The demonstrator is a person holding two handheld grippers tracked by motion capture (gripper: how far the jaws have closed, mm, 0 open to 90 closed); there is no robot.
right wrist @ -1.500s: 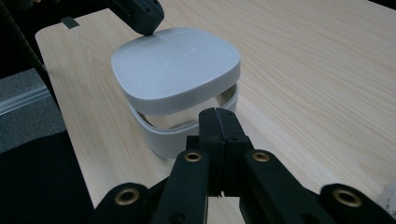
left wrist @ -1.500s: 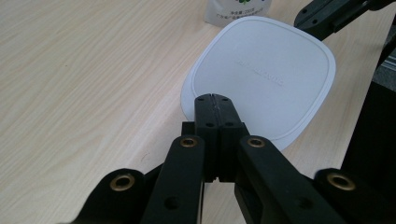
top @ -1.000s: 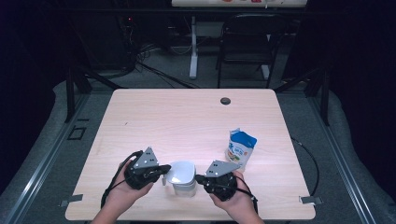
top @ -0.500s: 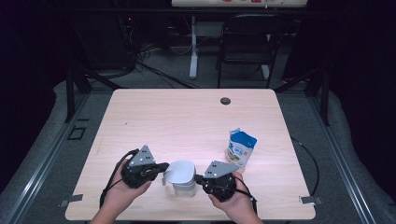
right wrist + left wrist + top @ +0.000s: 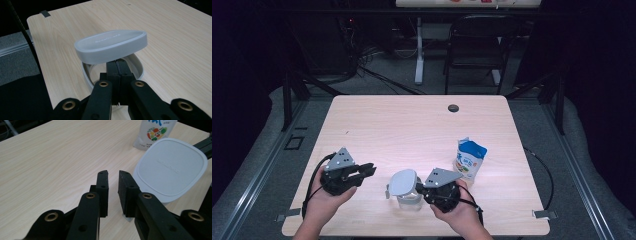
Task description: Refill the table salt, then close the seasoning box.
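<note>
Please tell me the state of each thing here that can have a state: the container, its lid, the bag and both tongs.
Container: upright on the table, open, right tongs clamped on its rim.
Lid: lifted, tilted above the container, not sealed.
Bag: standing upright, top folded shut, untouched.
Left tongs: jaws slightly apart, just been opening, nothing between them, beside the lid.
Right tongs: shut on the container wall.

Pale grey lid, blue-and-white pouch with colourful print, light wood-grain table, black jaws.
</note>
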